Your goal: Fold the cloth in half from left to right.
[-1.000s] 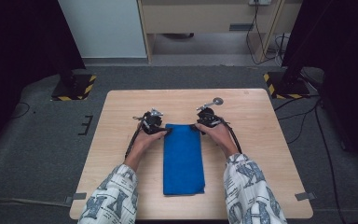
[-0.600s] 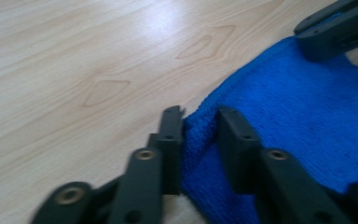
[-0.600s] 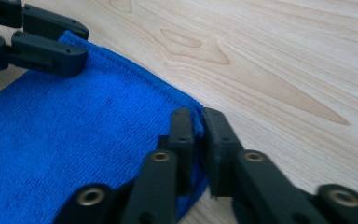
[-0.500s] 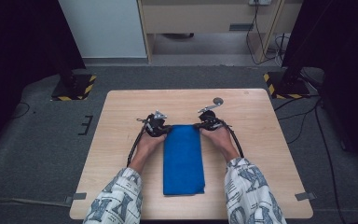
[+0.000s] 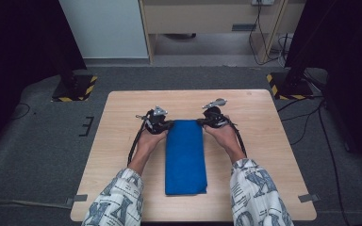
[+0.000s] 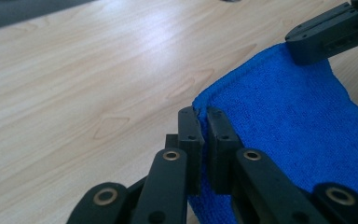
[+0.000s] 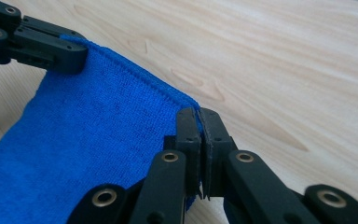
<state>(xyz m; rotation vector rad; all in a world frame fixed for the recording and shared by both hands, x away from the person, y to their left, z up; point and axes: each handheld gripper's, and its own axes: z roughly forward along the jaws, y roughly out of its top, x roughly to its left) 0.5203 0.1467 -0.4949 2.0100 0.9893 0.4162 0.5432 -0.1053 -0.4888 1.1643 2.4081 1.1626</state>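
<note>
Wooden table (image 5: 273, 155) on grey carpet: from the high view, a folded blue cloth (image 5: 185, 160) lies mid-table, left gripper (image 5: 162, 125) and right gripper (image 5: 206, 121) at its far corners. Left gripper view: jaws pinch the cloth's corner (image 6: 204, 105). Right gripper view: jaws clamp the other corner (image 7: 191, 103).

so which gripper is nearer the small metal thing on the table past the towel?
Right. The right gripper, shut on the blue towel's far right corner, sits just below the metal piece. The left gripper clamps the far left corner, clearly farther away.
</note>
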